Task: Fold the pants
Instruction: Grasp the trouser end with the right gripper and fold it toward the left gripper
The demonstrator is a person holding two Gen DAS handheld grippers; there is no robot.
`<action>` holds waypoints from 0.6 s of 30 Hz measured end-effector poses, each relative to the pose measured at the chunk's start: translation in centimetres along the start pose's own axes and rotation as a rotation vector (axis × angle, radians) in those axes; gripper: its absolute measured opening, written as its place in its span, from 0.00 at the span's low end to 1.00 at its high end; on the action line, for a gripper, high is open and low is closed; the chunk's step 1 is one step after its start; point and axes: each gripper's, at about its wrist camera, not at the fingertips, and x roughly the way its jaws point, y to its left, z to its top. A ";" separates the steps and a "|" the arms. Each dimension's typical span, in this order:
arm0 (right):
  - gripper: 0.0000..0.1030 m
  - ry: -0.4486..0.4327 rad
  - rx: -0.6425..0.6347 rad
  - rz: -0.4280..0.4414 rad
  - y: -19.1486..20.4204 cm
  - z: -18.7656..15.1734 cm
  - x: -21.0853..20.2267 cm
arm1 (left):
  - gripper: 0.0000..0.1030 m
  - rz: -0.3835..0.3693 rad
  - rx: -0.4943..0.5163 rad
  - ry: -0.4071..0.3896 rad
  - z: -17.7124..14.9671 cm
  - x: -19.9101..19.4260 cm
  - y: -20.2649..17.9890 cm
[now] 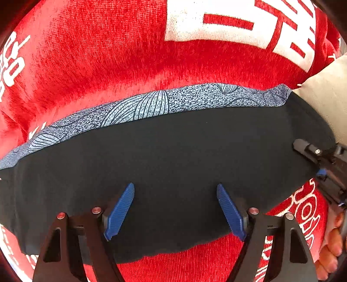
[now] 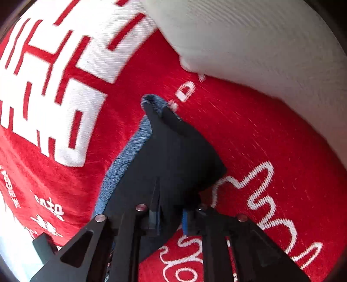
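Note:
The pants [image 1: 173,156] are dark navy with a blue patterned side [image 1: 151,104] showing along their far edge. They lie folded lengthwise on a red blanket [image 1: 108,60]. My left gripper [image 1: 175,208] is open, its blue pads [image 1: 120,213] hovering over the near edge of the pants. My right gripper [image 2: 171,217] is shut on the right end of the pants [image 2: 173,151], which bunch up between its fingers. It also shows in the left wrist view [image 1: 321,164], at the right end of the fabric.
The red blanket carries large white characters [image 1: 238,19] and white lettering [image 2: 260,191]. A beige pillow [image 2: 260,39] lies at the right, close to the pants' far end; it also shows in the left wrist view [image 1: 325,97].

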 end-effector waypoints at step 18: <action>0.12 -0.056 -0.557 -0.019 15.9 -6.2 -4.1 | 0.78 -0.191 -0.004 -0.145 -3.4 -1.1 3.6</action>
